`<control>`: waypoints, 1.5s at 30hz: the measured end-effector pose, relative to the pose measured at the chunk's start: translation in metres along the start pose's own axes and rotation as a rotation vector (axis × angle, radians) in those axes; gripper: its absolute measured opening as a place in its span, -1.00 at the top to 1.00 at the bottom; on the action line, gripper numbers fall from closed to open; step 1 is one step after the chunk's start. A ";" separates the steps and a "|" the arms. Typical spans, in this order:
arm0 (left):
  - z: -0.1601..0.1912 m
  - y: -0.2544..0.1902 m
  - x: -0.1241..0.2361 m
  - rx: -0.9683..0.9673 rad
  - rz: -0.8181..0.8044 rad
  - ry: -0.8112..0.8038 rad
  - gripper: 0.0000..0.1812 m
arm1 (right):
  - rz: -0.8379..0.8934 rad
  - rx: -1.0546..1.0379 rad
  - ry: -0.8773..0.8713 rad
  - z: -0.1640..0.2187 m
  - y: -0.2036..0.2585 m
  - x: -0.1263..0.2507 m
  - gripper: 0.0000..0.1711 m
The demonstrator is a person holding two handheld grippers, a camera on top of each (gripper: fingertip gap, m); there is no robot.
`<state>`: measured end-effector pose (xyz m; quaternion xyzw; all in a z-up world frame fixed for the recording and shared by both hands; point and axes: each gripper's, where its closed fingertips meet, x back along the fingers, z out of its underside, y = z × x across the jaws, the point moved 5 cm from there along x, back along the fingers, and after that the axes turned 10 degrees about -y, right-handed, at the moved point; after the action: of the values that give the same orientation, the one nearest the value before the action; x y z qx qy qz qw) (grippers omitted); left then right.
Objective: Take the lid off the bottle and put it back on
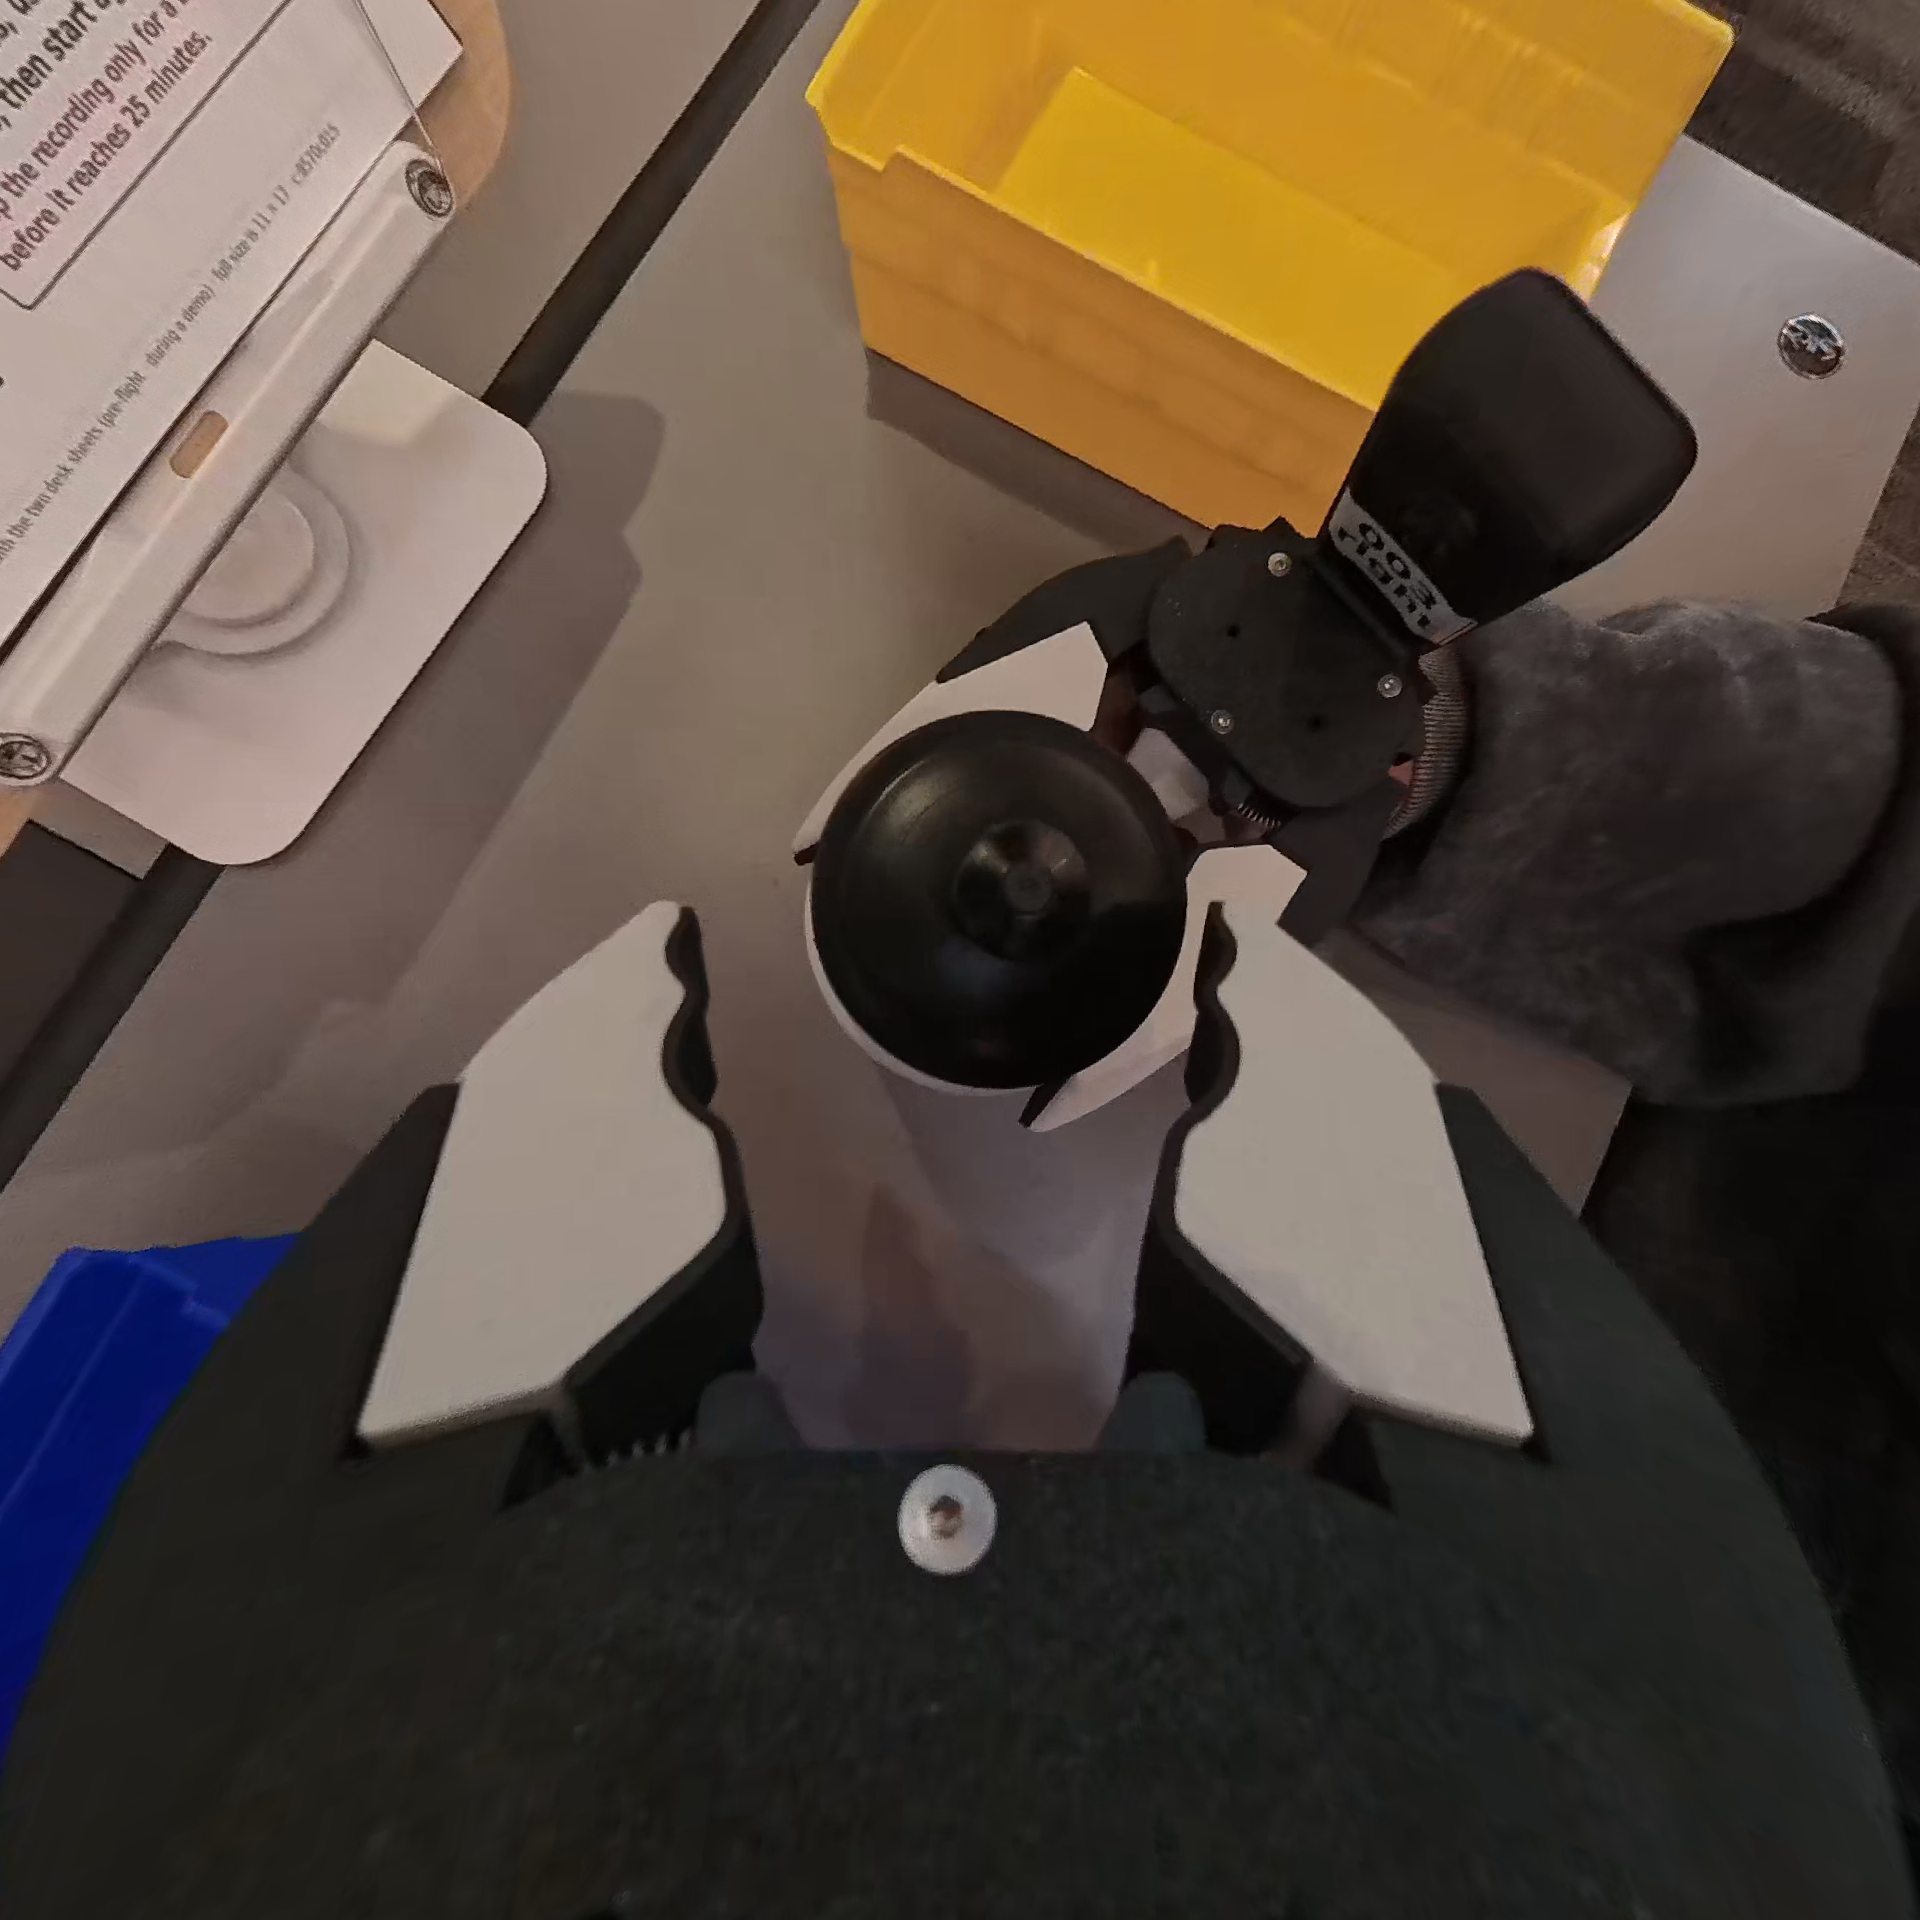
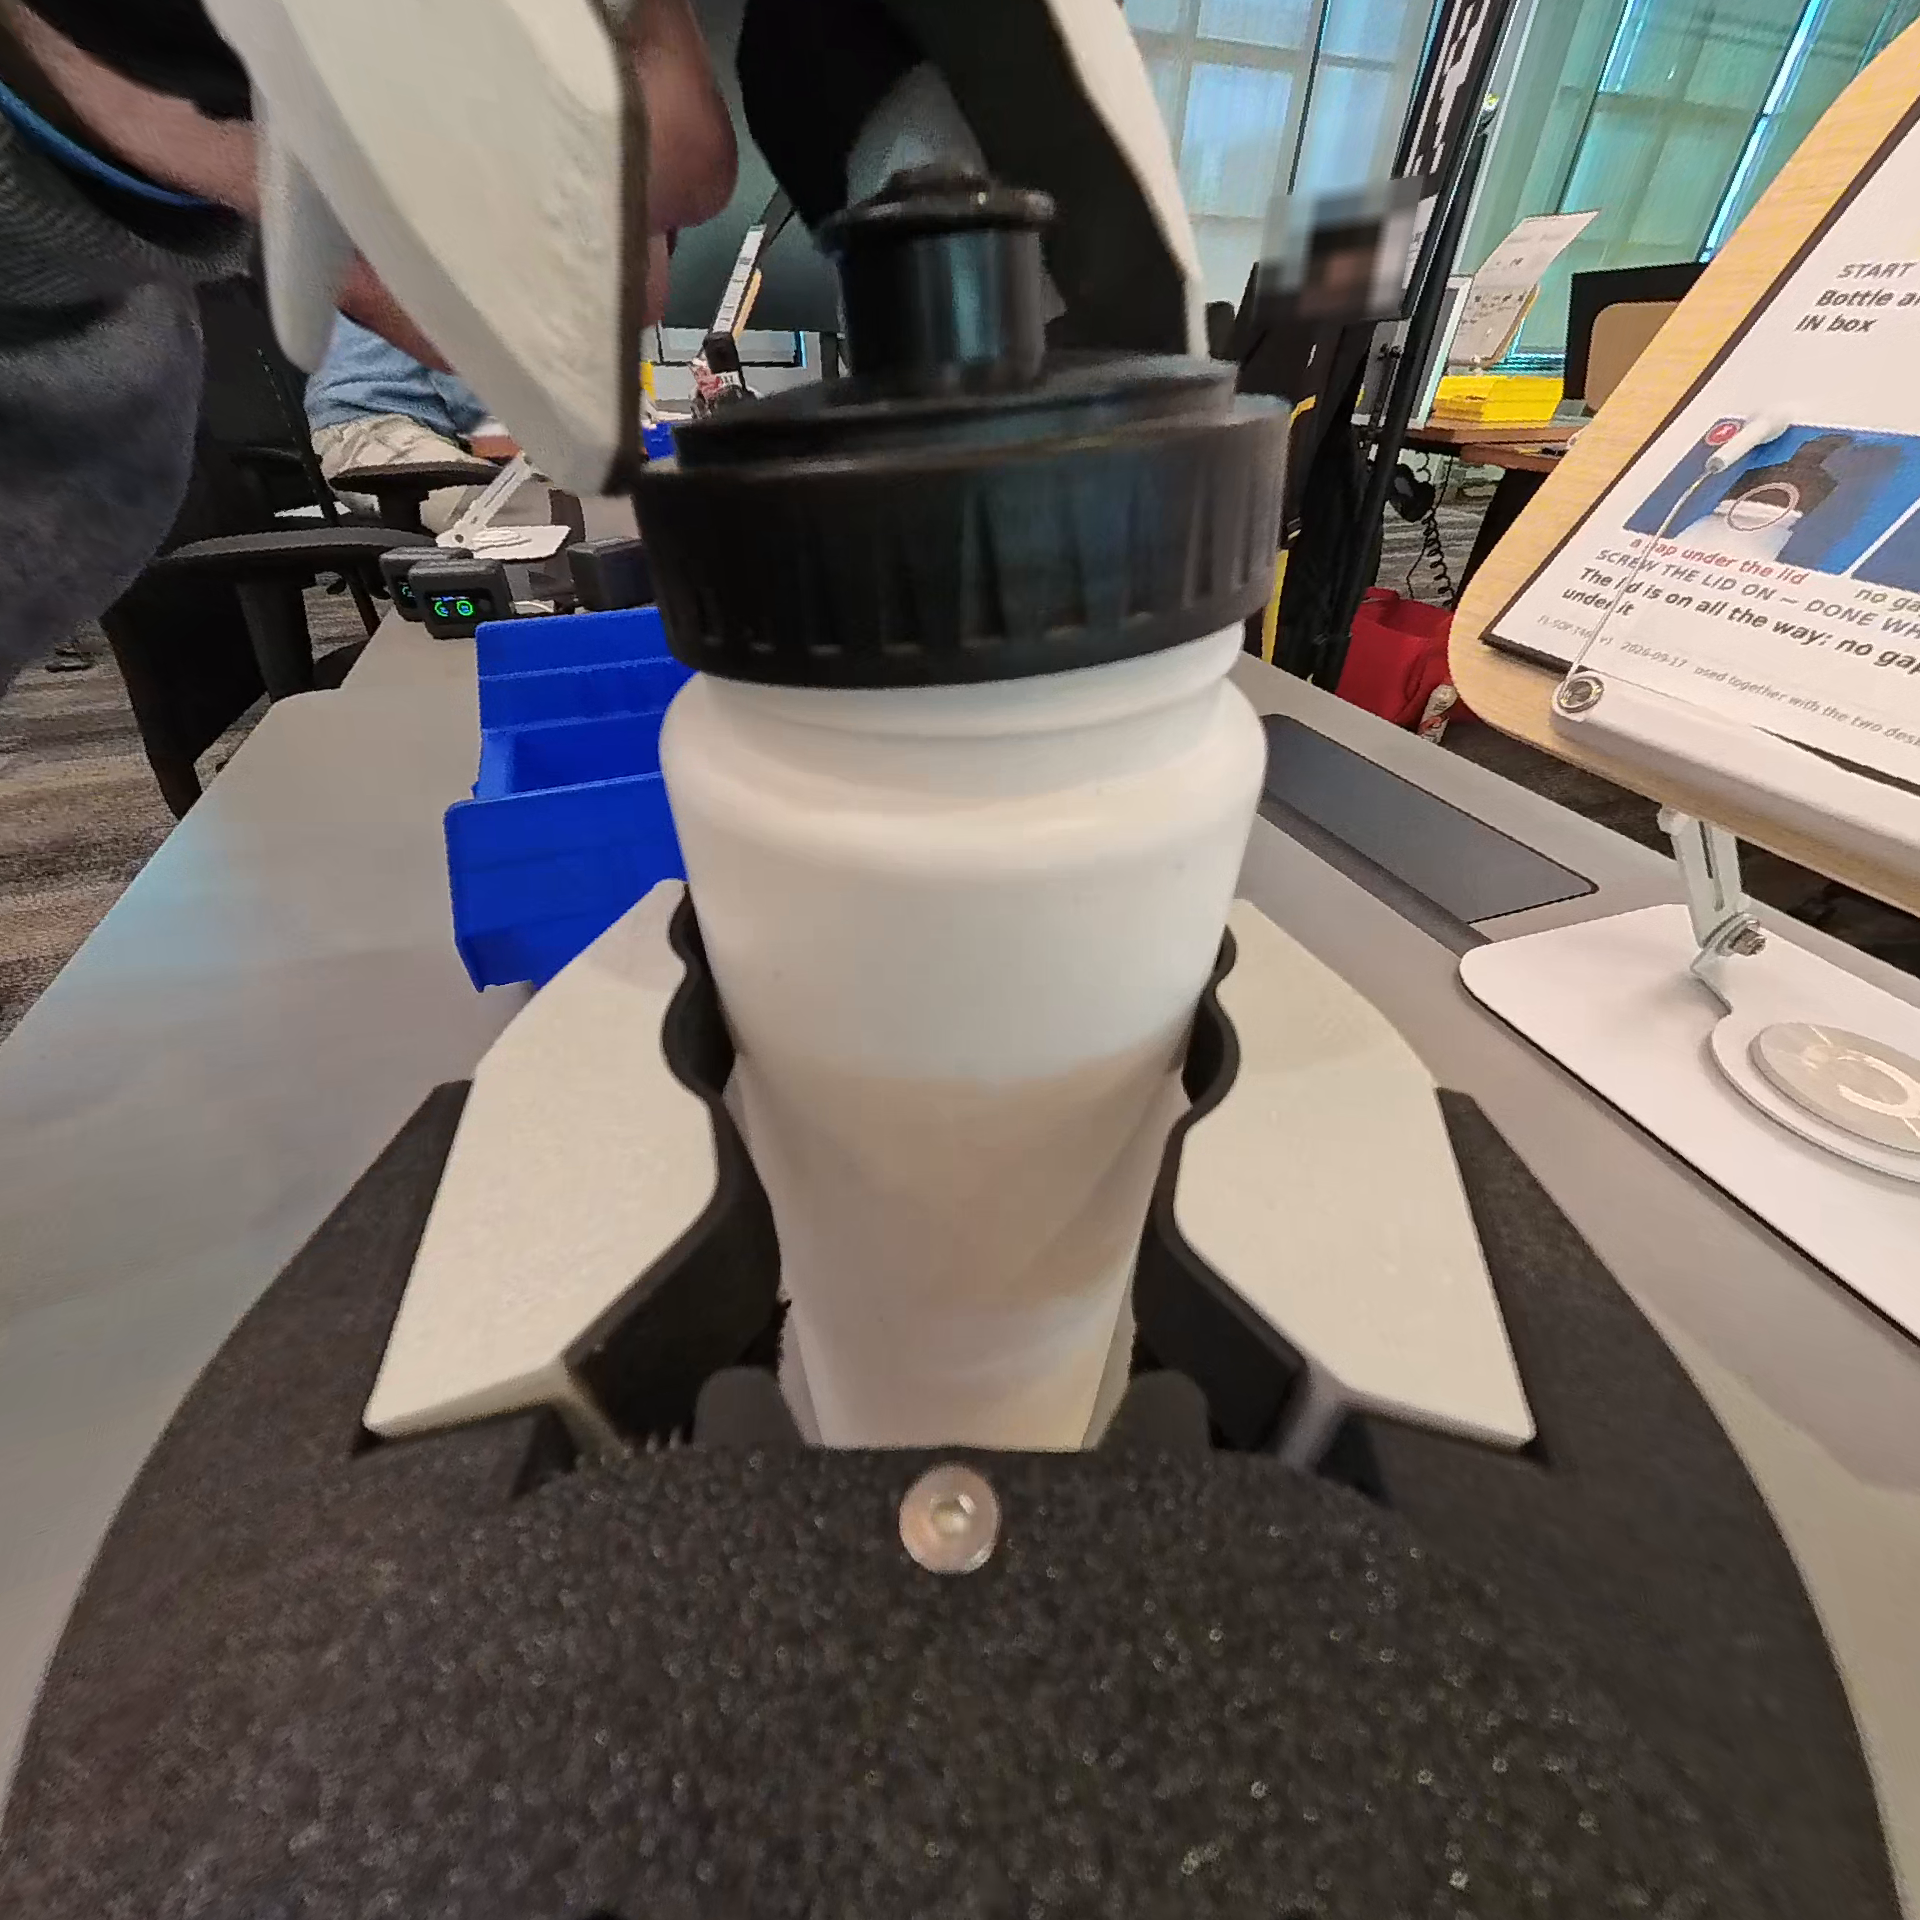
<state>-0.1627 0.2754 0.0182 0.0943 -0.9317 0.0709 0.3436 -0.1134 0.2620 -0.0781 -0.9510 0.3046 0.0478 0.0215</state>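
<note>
Right claw [image 2: 951, 1049]: we hold it low and level, and its two white fingers [image 2: 582, 1174] squeeze the bottle's middle from both sides.
Bottle [image 2: 961, 935]: white, standing up straight on the desk [image 2: 208, 1039], away from the edges, held tight by our right claw.
Lid [image 2: 961, 540]: black with small ridges, sitting on top of the bottle, with a black spout poking up.
Left claw [image 1: 951, 1023]: we hold it over the lid, pointing down. Its fingers [image 1: 561, 1164] are spread wide, wider than the lid, and they hold nothing.
Blue bin [image 2: 561, 769]: on the desk behind the bottle.
Yellow bin [image 1: 1195, 208]: at the far edge of the desk in the left wrist view.
Paper sign on a stand [image 2: 1756, 540]: on the desk beside the bottle, leaning back.
Sleeve [image 1: 1642, 831]: grey, behind our right claw.
</note>
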 end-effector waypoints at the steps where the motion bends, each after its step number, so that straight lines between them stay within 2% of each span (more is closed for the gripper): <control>1: 0.001 -0.001 -0.001 -0.012 0.003 0.014 0.03 | 0.000 0.000 0.000 0.000 0.000 0.000 -0.02; 4: 0.003 -0.004 -0.003 -0.060 -0.002 0.039 0.13 | 0.000 -0.001 0.001 0.000 0.000 0.000 -0.02; 5: 0.003 -0.007 -0.003 -0.065 0.014 0.042 0.23 | 0.001 -0.002 0.001 0.000 0.000 0.000 -0.02; 9: 0.001 -0.008 -0.003 -0.075 -0.001 0.079 0.24 | 0.001 0.000 0.002 0.000 0.000 0.000 -0.02; 21: -0.023 -0.014 -0.001 0.025 -0.120 0.329 0.24 | 0.002 -0.001 0.006 0.000 0.000 0.000 -0.02; 30: -0.006 -0.013 -0.004 0.081 -0.132 0.274 0.24 | 0.001 -0.001 0.005 0.000 0.000 0.000 -0.02; 35: -0.004 -0.016 -0.005 0.104 -0.193 0.229 0.24 | 0.001 -0.001 0.002 0.000 0.000 0.000 -0.02; 40: -0.007 -0.017 -0.006 0.188 -0.243 0.297 0.24 | 0.000 0.000 0.002 0.000 0.001 0.000 -0.02; 45: -0.010 -0.016 -0.007 0.211 -0.222 0.397 0.24 | -0.004 0.004 0.000 0.000 0.001 0.000 -0.02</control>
<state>-0.1477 0.2627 0.0220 0.2155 -0.8174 0.1466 0.5138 -0.1138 0.2606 -0.0782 -0.9516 0.3027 0.0472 0.0233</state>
